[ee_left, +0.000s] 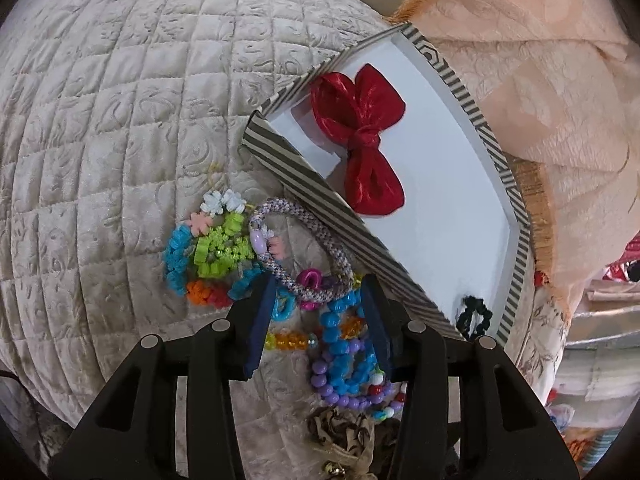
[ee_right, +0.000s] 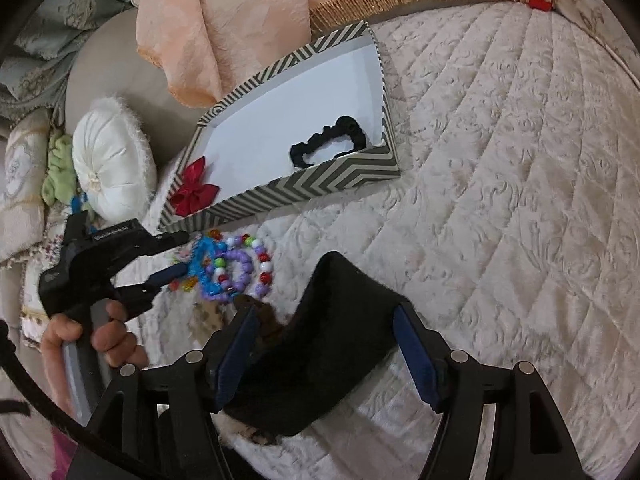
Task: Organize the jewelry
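Observation:
A striped box with a white inside lies on the quilted bed; it also shows in the right wrist view. Inside it are a red bow and a black scrunchie. A pile of jewelry lies beside the box: a woven grey-pink bangle, flower-bead bracelets, blue and purple bead bracelets. My left gripper is open over the pile, fingers either side of the bangle's near end. My right gripper is open around a black fabric piece.
A peach fringed cloth lies behind the box. A white round cushion and green cloth sit at left. A brown patterned scrunchie lies near the beads. The quilted cover stretches to the right.

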The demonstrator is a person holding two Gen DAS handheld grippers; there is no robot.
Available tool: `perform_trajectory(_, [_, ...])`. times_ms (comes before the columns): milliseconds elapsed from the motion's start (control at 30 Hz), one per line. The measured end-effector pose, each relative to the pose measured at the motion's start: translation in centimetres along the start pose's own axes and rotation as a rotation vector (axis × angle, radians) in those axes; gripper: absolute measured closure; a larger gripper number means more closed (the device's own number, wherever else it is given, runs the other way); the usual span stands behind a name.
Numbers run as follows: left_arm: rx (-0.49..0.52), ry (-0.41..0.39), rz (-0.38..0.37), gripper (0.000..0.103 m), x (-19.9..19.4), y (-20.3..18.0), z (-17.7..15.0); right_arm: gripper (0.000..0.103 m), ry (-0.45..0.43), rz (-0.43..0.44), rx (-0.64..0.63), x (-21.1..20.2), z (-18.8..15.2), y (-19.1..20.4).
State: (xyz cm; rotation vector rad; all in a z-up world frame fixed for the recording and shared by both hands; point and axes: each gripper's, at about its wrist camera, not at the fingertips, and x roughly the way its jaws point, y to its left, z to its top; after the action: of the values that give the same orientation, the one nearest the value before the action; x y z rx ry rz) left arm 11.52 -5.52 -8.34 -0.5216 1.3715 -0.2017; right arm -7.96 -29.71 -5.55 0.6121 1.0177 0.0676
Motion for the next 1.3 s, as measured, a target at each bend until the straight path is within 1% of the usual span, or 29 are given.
perform_trajectory(67, [-0.007, 0.004, 0.01, 0.08, 0.4, 0.1, 0.2, 0.038, -0.012, -0.002, -0.021, 0.4, -0.1, -0.2])
perform_trajectory(100, [-0.008, 0.006, 0.017, 0.086, 0.6, 0.2, 0.2, 0.049, -0.018, -0.006, -0.029, 0.3, -0.1, -0.4])
perform_trajectory(133, [-0.01, 0.003, 0.008, 0.088, 0.7, 0.3, 0.3, 0.056, -0.022, -0.012, -0.041, 0.3, 0.0, -0.4])
perform_trajectory(167, [-0.004, 0.001, 0.008, 0.092, 0.8, 0.3, 0.4, 0.058, -0.023, -0.013, -0.06, 0.3, 0.0, -0.5])
perform_trajectory(233, [0.007, -0.007, 0.006, 0.094, 0.5, 0.4, 0.3, 0.071, -0.024, -0.005, -0.074, 0.1, 0.2, -0.7])
perform_trajectory(267, [0.005, -0.012, 0.002, 0.097, 0.3, 0.6, 0.3, 0.074, -0.029, 0.001, -0.078, -0.1, 0.2, -0.9])
perform_trajectory(300, [0.008, -0.018, -0.002, 0.097, 0.1, 0.6, 0.2, 0.078, -0.033, 0.01, -0.082, -0.3, 0.2, -1.0])
perform_trajectory(400, [0.04, -0.028, -0.018, 0.098, -1.0, 0.7, -0.1, 0.087, -0.051, 0.022, -0.123, -1.3, 0.0, -0.5])
perform_trajectory(533, [0.076, -0.038, -0.041, 0.098, -2.8, 0.6, -0.6, 0.089, -0.066, 0.035, -0.167, -2.6, -0.4, 0.3])
perform_trajectory(700, [0.114, -0.062, -0.065, 0.1, -5.5, 0.4, -1.2, 0.091, -0.097, 0.068, -0.184, -4.4, -0.3, 1.1])
perform_trajectory(867, [0.165, -0.08, -0.093, 0.1, -7.9, -0.9, -1.7, 0.091, -0.141, 0.082, -0.209, -6.0, 0.7, 2.4])
perform_trajectory(967, [0.188, -0.086, -0.104, 0.1, -8.6, -1.8, -1.7, 0.091, -0.161, 0.087, -0.217, -6.6, 1.4, 2.9])
perform_trajectory(1067, [0.216, -0.093, -0.084, 0.1, -8.6, -2.4, -1.8, 0.091, -0.177, 0.091, -0.221, -7.2, 1.9, 3.2])
perform_trajectory(1200, [0.252, -0.071, -0.007, 0.099, -7.1, -2.1, -2.0, 0.091, -0.177, 0.093, -0.222, -7.2, 2.0, 3.1])
perform_trajectory(1233, [0.257, -0.059, 0.011, 0.095, -6.5, -1.8, -2.0, 0.091, -0.175, 0.094, -0.22, -7.2, 1.9, 3.0])
perform_trajectory(1267, [0.251, -0.036, 0.033, 0.088, -5.7, -1.3, -2.0, 0.091, -0.172, 0.097, -0.217, -7.1, 1.9, 3.0])
perform_trajectory(1300, [0.244, -0.015, 0.044, 0.086, -5.1, -0.8, -2.1, 0.091, -0.17, 0.1, -0.216, -7.2, 1.8, 2.9])
